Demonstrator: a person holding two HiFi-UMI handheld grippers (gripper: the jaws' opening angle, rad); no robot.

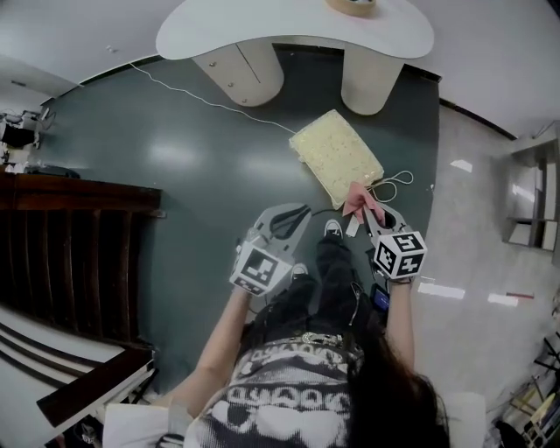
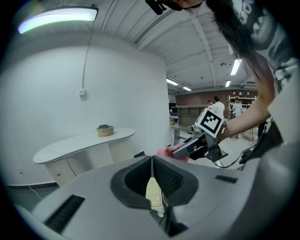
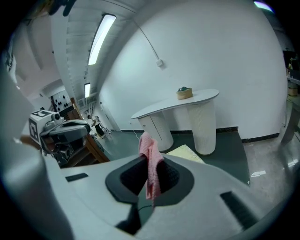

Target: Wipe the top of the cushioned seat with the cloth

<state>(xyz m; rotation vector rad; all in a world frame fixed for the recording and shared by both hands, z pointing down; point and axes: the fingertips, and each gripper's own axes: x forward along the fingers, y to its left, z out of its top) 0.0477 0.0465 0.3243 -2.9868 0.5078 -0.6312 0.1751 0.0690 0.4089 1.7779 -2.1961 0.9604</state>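
The cushioned seat (image 1: 336, 156) is a pale yellow square pad lying on the dark green floor, just ahead of my feet. My right gripper (image 1: 371, 213) is shut on a pink cloth (image 1: 358, 199), held in the air over the pad's near corner. In the right gripper view the cloth (image 3: 148, 146) hangs from the closed jaws of that gripper (image 3: 149, 164), with the seat (image 3: 185, 152) showing beyond. My left gripper (image 1: 287, 219) hovers shut to the left, holding nothing. Its own view shows the jaws of the left gripper (image 2: 151, 161) meeting, and the right gripper (image 2: 197, 143) with the cloth (image 2: 164, 152) alongside.
A white table (image 1: 297, 26) on two round legs stands just behind the seat, with a small bowl (image 2: 104, 130) on top. A white cable (image 1: 201, 96) runs across the floor. Dark wooden furniture (image 1: 70, 254) stands at the left. Pale tiles (image 1: 481, 262) begin at the right.
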